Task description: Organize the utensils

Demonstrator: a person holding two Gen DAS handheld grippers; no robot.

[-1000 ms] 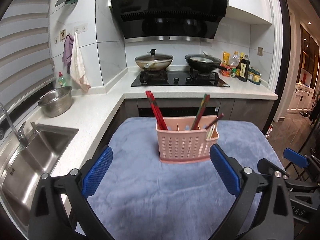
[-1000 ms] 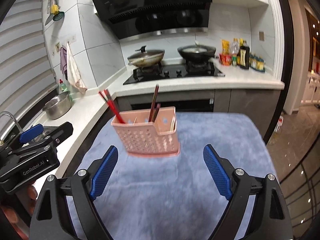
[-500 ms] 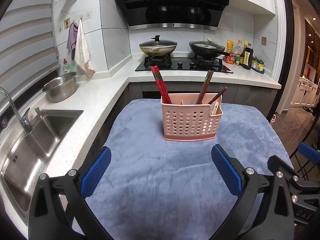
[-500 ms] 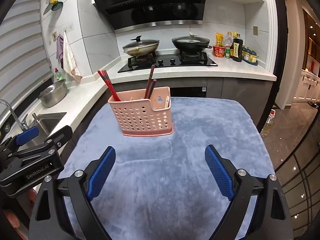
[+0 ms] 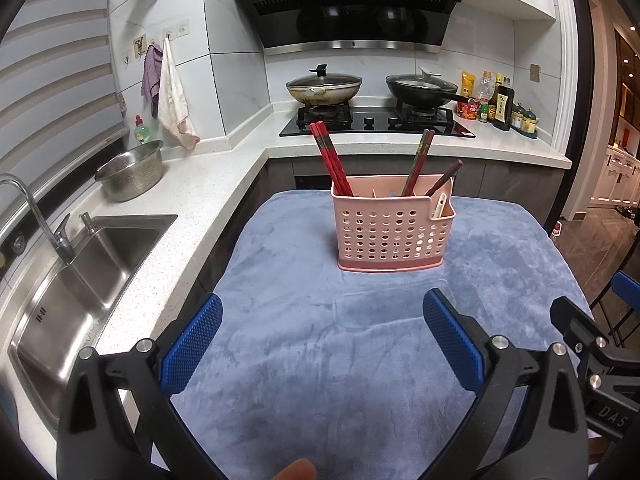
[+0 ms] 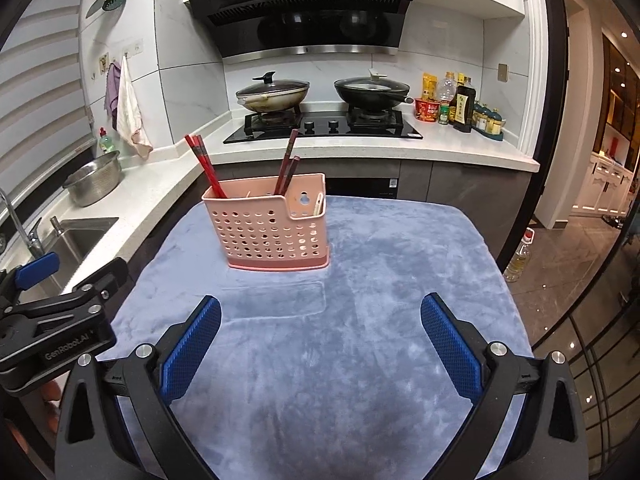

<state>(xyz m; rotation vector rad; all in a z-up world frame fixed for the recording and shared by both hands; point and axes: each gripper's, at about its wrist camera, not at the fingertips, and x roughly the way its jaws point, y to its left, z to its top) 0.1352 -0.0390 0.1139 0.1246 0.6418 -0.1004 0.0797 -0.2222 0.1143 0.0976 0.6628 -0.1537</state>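
Observation:
A pink perforated utensil basket (image 5: 392, 229) stands upright on the blue-grey cloth (image 5: 360, 360); it also shows in the right wrist view (image 6: 272, 230). Red chopsticks (image 5: 330, 160) lean in its left compartment, darker chopsticks (image 5: 420, 162) in the middle, and a pale utensil (image 5: 439, 205) sits in the right pocket. My left gripper (image 5: 322, 342) is open and empty, well short of the basket. My right gripper (image 6: 320, 342) is open and empty too, also short of the basket.
A steel sink (image 5: 76, 276) and a steel colander (image 5: 130, 170) lie to the left. A stove with two lidded pans (image 5: 324, 88) and condiment bottles (image 5: 500, 106) line the back counter. The cloth ends at the right, with floor beyond (image 6: 580, 280).
Both grippers have drawn back and risen from the basket, which now looks smaller and farther. The basket stands still on the cloth. Both grippers stayed open.

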